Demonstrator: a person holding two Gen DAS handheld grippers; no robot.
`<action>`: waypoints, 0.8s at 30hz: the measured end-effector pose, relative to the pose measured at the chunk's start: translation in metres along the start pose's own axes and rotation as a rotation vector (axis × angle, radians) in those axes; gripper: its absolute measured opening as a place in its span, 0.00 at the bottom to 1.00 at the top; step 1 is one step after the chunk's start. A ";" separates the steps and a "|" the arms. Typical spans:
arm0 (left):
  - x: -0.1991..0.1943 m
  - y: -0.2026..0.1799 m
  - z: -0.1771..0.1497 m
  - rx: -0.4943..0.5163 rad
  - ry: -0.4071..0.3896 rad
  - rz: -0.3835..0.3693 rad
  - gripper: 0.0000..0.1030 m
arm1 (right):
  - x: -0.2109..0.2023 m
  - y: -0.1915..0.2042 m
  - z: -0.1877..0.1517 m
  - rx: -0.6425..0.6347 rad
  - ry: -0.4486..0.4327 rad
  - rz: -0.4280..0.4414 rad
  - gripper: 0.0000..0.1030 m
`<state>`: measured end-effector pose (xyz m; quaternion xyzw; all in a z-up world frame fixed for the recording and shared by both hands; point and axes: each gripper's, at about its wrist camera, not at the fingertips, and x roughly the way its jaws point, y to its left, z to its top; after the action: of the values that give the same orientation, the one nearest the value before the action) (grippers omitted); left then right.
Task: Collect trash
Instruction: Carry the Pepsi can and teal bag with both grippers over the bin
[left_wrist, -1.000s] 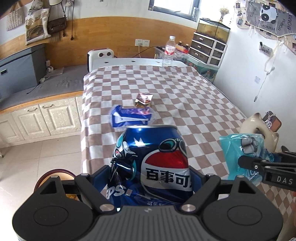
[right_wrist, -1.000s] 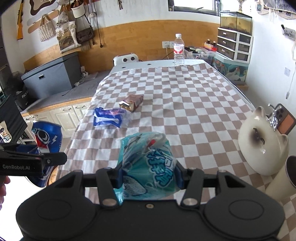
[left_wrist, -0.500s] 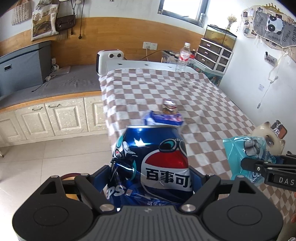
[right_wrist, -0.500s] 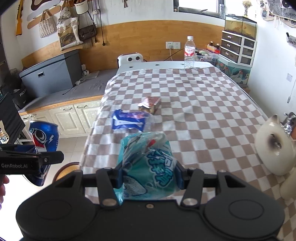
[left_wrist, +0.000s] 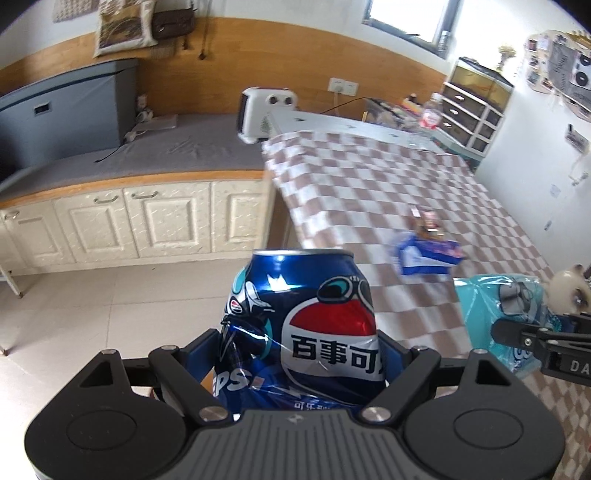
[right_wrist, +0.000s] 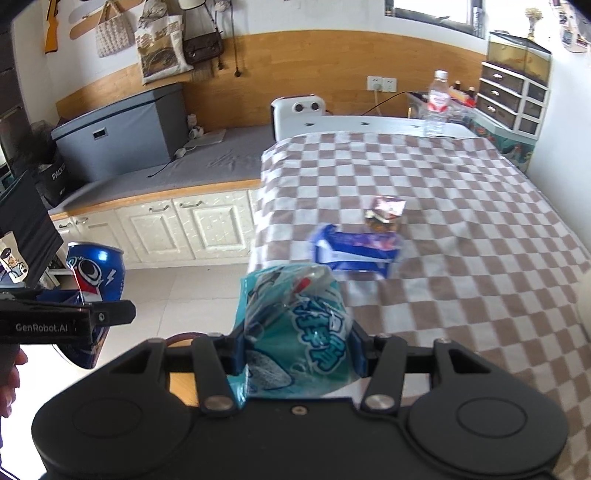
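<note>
Dented blue Pepsi can (left_wrist: 306, 325), creased low on its side, is clamped upright in the left tongs (left_wrist: 295, 365) above the floor. Crumpled teal snack bag (right_wrist: 295, 328) is pinched in the right tongs (right_wrist: 299, 354) off the checkered table's (right_wrist: 461, 221) near left corner.

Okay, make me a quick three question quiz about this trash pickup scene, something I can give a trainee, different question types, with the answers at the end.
1. True or false: the left gripper holds a dented blue cola can.
2. What does the right gripper hold? A) a teal plastic wrapper B) a water bottle C) a paper cup
3. Fill in: two pieces of trash remain on the checkered ____.

Key
1. True.
2. A, the teal wrapper.
3. Tablecloth: a blue wrapper and a small brown packet lie there.
</note>
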<state>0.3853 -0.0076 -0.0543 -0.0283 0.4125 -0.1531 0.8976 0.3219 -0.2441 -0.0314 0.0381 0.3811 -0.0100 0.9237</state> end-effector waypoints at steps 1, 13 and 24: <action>0.003 0.009 0.001 -0.008 0.005 0.005 0.84 | 0.005 0.007 0.002 -0.004 0.006 0.003 0.51; 0.075 0.108 -0.012 -0.142 0.143 0.035 0.84 | 0.088 0.073 0.015 -0.084 0.116 0.053 0.51; 0.159 0.148 -0.072 -0.294 0.353 0.030 0.84 | 0.183 0.119 0.002 -0.197 0.261 0.123 0.51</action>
<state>0.4662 0.0914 -0.2436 -0.1255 0.5814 -0.0806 0.7998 0.4587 -0.1234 -0.1514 -0.0284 0.4937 0.0888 0.8646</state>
